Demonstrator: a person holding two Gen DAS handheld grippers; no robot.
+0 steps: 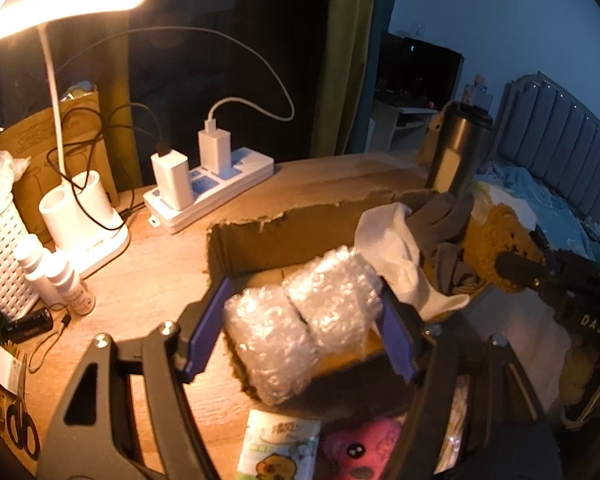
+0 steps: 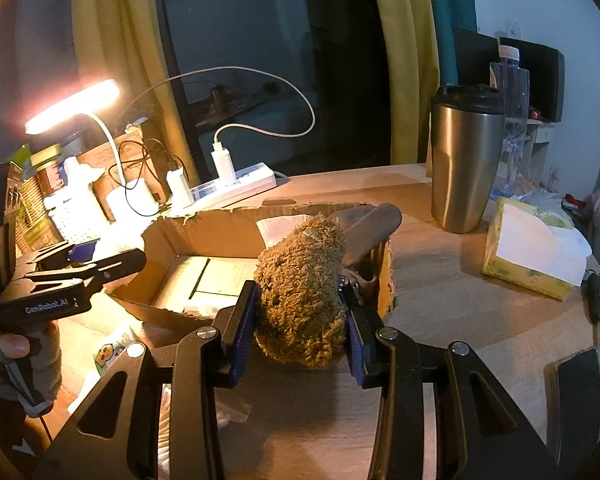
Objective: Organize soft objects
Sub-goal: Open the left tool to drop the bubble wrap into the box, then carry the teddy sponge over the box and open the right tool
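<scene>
Two grippers work over one open cardboard box (image 2: 204, 236) in the middle of the wooden desk (image 2: 452, 312). On the left, the left gripper (image 1: 304, 320) has its blue pads closed against the sides of a folded bundle of bubble wrap (image 1: 296, 320), which hangs over the box's near wall. That bundle looks very light and springy; it should squash rather than slip, so a hold across its middle, near the fold, seems safest, with gentle pressure to spare the bubbles. Further right, a white cloth (image 1: 396, 256) and a grey glove (image 1: 440, 220) drape over the box's right end. On the right, the right gripper (image 2: 300, 320) clamps a shaggy brown plush toy (image 2: 300, 288) at that same right end of the box, just above the rim. It looks soft, light and easy to compress, and its fuzzy pile gives good friction; taking it around the body works well. A steel tumbler (image 2: 464, 160) and a tissue box (image 2: 532, 252) stand nearer the desk's right edge.
</scene>
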